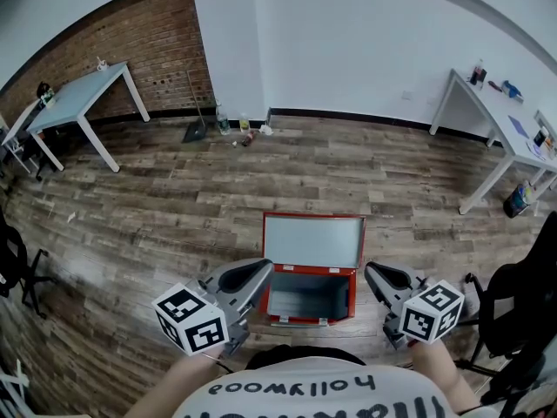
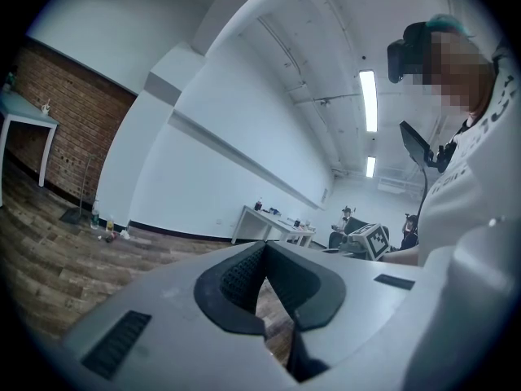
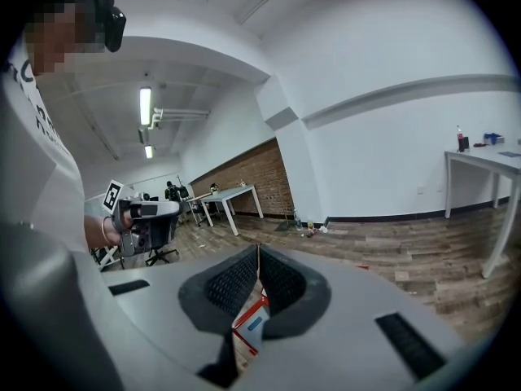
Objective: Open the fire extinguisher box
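Observation:
The red fire extinguisher box (image 1: pixel 352 294) lies on the wooden floor right in front of me. Its lid (image 1: pixel 313 240) is swung back flat, showing a pale grey inside, and the box cavity looks empty. My left gripper (image 1: pixel 265 268) hovers at the box's left front corner, jaws shut with nothing between them. Level with the right wall of the box is my right gripper (image 1: pixel 370 271), also shut and empty. In the left gripper view the pads (image 2: pixel 242 277) meet at the tip. A bit of the red box (image 3: pixel 251 326) shows below the closed tip in the right gripper view.
A white table (image 1: pixel 83 94) stands at the back left by the brick wall, and another (image 1: pixel 496 116) at the right. Bottles (image 1: pixel 244 129) and a dustpan (image 1: pixel 195 129) sit by the far wall. Black office chairs (image 1: pixel 513 303) flank me at the right and far left.

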Tool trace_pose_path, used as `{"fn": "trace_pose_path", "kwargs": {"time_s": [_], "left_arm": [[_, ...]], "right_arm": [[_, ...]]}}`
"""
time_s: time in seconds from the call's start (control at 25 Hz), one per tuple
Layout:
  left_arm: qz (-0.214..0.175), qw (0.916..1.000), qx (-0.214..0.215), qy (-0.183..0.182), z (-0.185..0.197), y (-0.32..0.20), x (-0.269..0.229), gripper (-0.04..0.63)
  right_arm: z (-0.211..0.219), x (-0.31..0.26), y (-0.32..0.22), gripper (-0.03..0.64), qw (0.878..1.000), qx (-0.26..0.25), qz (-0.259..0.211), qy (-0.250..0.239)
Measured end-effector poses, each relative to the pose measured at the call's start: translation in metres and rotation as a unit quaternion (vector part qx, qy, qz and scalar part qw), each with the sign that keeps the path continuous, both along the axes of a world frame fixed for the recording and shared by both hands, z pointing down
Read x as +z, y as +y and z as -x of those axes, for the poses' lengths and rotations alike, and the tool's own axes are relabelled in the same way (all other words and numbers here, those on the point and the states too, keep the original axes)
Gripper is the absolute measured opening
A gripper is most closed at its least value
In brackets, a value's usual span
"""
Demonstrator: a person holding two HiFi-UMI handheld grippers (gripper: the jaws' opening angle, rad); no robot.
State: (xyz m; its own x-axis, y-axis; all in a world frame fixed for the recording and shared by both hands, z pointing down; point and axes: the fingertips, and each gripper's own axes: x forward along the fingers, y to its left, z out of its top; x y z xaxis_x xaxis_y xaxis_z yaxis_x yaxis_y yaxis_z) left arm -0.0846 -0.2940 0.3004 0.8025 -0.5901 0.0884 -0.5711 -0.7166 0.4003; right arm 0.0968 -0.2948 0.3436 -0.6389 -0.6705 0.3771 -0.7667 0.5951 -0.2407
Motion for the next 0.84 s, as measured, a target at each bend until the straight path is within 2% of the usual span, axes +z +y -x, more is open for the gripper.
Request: {"fn": "trace_pose_path", "kwargs": {"time_s": [0.84], "left_arm": [[0.006, 0.9999, 0.002, -0.009, 0.0008, 0.0028, 0.0051, 0.005]], "right_arm": [[-0.0003, 0.0029, 0.002, 0.015, 1.0, -0.003, 0.004, 0.003]]}}
